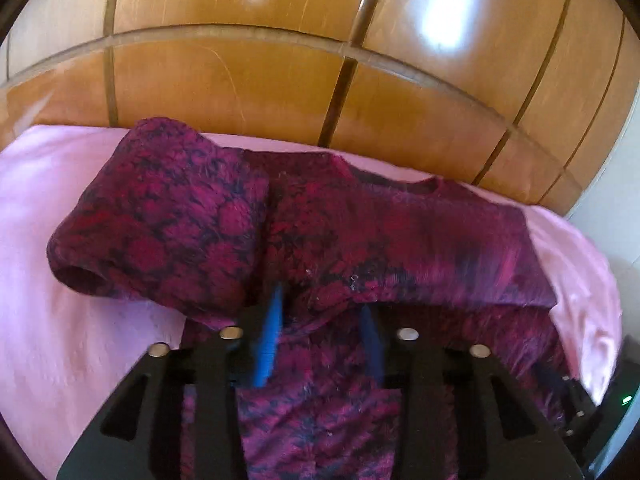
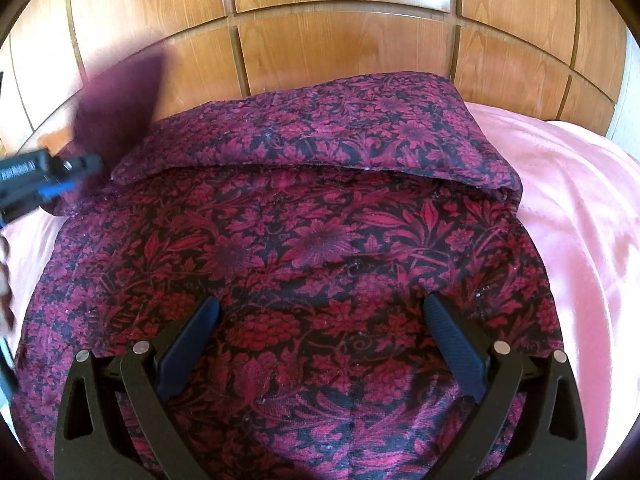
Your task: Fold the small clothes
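A dark red floral top (image 2: 320,220) lies spread on a pink sheet (image 2: 580,220), its far edge folded over as a flap (image 2: 320,132). My right gripper (image 2: 322,303) is open wide just above the middle of the top, with only flat cloth under its blue pads (image 2: 452,344). In the left wrist view the top (image 1: 400,232) has a raised, bunched sleeve (image 1: 160,220) on the left. My left gripper (image 1: 320,302) has its jaws apart at a folded edge, pads clear of the cloth. In the right wrist view the left gripper (image 2: 80,170) is beside a blurred, airborne piece of sleeve (image 2: 120,100).
A glossy wooden panelled wall (image 1: 240,80) rises directly behind the bed. Pink sheet (image 1: 80,320) is bare to the left of the top and to its right. A dark device with a green light (image 1: 626,400) sits at the lower right edge.
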Available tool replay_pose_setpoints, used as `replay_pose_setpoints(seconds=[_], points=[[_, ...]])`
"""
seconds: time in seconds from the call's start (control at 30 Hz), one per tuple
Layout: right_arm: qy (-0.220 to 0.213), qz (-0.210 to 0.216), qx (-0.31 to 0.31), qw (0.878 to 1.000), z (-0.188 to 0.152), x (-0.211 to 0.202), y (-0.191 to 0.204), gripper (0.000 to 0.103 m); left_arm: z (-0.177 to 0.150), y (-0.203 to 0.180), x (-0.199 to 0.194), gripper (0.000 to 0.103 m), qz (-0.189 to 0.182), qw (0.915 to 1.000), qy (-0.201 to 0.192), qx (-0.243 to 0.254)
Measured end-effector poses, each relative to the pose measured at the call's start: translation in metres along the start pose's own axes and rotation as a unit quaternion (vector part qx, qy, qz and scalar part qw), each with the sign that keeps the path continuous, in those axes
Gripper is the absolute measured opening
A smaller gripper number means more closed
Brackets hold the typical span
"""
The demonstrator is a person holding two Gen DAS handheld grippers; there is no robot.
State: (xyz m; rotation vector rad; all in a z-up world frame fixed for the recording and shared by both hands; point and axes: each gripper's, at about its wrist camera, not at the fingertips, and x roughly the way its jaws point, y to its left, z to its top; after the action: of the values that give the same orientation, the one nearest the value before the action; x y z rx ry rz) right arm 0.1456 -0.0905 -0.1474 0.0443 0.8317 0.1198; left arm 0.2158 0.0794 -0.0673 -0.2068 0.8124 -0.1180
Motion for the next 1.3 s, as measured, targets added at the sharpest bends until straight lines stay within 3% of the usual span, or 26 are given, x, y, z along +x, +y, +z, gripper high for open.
replay_pose_setpoints(seconds=[0.03,0.1,0.13,0.37,0.57,0.7,0.87,0.9,0.97,1.03,1.17,1.3], points=[[0.0,0.0,0.0,1.0,0.0,0.0,0.0,0.101,-0.004,-0.002,-0.004,0.038,0.004,1.0,-0.005,0.007],[0.0,0.001,0.001,1.0,0.001,0.001,0.001,0.101,-0.011,-0.003,-0.011,0.054,0.007,0.9998,-0.016,0.009],[0.0,0.0,0.002,1.0,0.0,0.0,0.0,0.101,-0.011,0.0,-0.014,0.056,0.01,0.9997,-0.022,0.004],[0.006,0.018,0.012,1.0,0.009,-0.006,-0.006,0.099,-0.023,0.006,-0.035,0.057,0.016,0.999,-0.039,-0.015],[0.015,0.132,0.08,0.988,0.037,-0.008,0.003,0.074,-0.04,0.025,-0.048,0.057,0.042,0.9971,-0.041,-0.048],[0.043,0.191,0.103,0.975,0.058,0.017,0.037,0.072,-0.053,0.05,-0.049,0.057,0.06,0.9935,-0.026,-0.093],[0.056,0.188,0.104,0.975,0.081,0.045,0.071,0.07,-0.058,0.072,-0.046,0.057,0.067,0.9869,-0.01,-0.147],[0.058,0.188,0.1,0.975,0.084,0.05,0.071,0.067,-0.058,0.075,-0.045,0.057,0.067,0.9858,-0.009,-0.154],[0.074,0.199,0.088,0.973,0.09,0.053,0.075,0.024,-0.056,0.078,-0.044,0.057,0.07,0.9846,-0.007,-0.16],[0.061,0.195,0.075,0.976,0.097,0.044,0.076,0.012,-0.053,0.079,-0.042,0.057,0.07,0.9839,-0.007,-0.164],[0.015,0.202,0.071,0.977,0.114,0.015,0.068,0.009,-0.042,0.079,-0.035,0.057,0.077,0.9817,-0.008,-0.174],[-0.026,0.181,0.067,0.981,0.135,-0.002,0.056,0.009,-0.034,0.082,-0.026,0.057,0.086,0.9794,-0.001,-0.183]])
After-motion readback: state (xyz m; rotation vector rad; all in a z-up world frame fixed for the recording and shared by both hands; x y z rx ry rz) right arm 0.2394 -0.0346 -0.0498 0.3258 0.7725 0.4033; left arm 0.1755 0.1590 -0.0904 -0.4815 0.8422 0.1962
